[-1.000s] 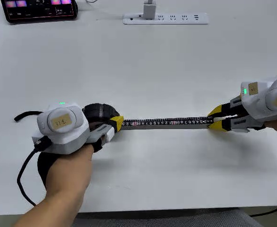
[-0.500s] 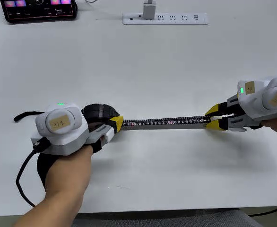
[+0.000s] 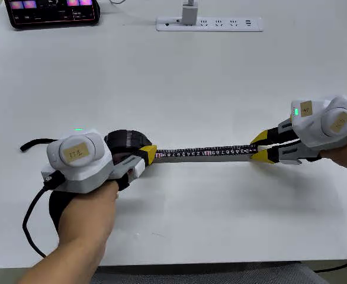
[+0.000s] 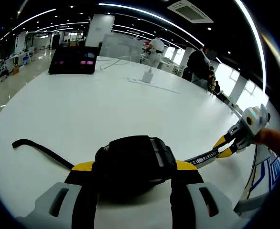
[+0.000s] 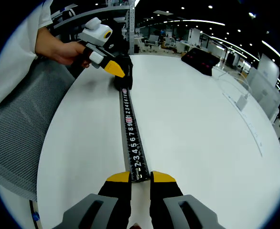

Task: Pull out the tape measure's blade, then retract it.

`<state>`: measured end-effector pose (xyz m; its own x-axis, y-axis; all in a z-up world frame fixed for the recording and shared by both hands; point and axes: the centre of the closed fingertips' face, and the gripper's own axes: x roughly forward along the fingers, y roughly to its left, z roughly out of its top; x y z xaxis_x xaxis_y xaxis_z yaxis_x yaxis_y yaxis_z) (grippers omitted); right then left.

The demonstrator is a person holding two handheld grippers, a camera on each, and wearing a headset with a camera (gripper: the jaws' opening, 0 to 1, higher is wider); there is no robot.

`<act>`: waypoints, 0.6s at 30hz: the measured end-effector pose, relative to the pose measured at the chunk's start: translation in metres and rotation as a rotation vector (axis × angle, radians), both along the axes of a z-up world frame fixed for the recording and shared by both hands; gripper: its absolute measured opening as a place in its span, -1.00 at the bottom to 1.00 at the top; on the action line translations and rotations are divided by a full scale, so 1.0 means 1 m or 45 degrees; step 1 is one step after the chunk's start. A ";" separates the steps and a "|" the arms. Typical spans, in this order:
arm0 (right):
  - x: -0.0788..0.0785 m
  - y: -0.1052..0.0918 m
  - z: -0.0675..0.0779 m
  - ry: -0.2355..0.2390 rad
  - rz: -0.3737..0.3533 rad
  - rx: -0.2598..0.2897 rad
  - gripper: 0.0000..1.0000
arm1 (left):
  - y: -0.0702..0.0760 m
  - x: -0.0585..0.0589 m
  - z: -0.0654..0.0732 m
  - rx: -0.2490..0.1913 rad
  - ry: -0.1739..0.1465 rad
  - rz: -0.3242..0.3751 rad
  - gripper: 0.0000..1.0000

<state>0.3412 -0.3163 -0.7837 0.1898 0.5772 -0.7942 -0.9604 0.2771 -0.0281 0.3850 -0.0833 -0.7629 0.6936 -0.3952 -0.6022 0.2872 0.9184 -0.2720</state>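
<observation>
The black tape measure case (image 3: 126,142) lies on the white table, and my left gripper (image 3: 139,151) is shut on it; its yellow-tipped jaws clamp both sides of the case (image 4: 135,160). The dark blade (image 3: 203,152) runs out flat to the right. My right gripper (image 3: 259,148) is shut on the blade's end, the numbered blade (image 5: 130,129) leading from between its tips (image 5: 140,177) toward the case. A black wrist strap (image 3: 34,143) trails left from the case.
A white power strip (image 3: 209,23) with a charger plugged in lies at the far edge, and a black device with a lit screen (image 3: 52,12) sits at the far left. A black cable (image 3: 34,213) hangs from my left gripper near the table's front edge. A mesh chair (image 5: 20,138) stands beside the table.
My right gripper has moved left toward the case with the blade's end still in it, so the drawn-out blade is shorter. The left gripper and case have stayed put.
</observation>
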 end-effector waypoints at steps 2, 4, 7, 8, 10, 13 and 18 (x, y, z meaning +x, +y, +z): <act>-0.001 0.003 0.000 0.004 0.005 0.009 -0.79 | 0.000 0.000 0.000 -0.001 0.001 0.001 0.15; -0.001 0.006 0.001 0.007 0.011 0.017 -0.79 | 0.000 0.000 0.000 0.000 0.001 0.000 0.15; 0.000 0.012 0.001 0.000 0.022 0.026 -0.79 | 0.000 0.000 0.000 -0.002 0.003 0.001 0.15; 0.001 0.014 0.000 0.003 0.020 0.025 -0.79 | 0.000 0.000 0.000 -0.001 0.004 0.000 0.15; 0.001 0.017 0.000 0.002 0.028 0.027 -0.79 | 0.000 0.000 0.000 -0.003 0.005 0.000 0.15; 0.002 0.022 0.001 -0.002 0.035 0.034 -0.80 | 0.000 0.000 0.000 -0.004 0.006 0.000 0.15; 0.003 0.026 0.000 0.003 0.034 0.043 -0.80 | 0.000 0.000 0.000 -0.007 0.008 0.002 0.16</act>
<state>0.3443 -0.2904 -0.7837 0.1722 0.6087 -0.7745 -0.9675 0.2522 -0.0169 0.3848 -0.0829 -0.7633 0.6905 -0.3973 -0.6044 0.2838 0.9174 -0.2788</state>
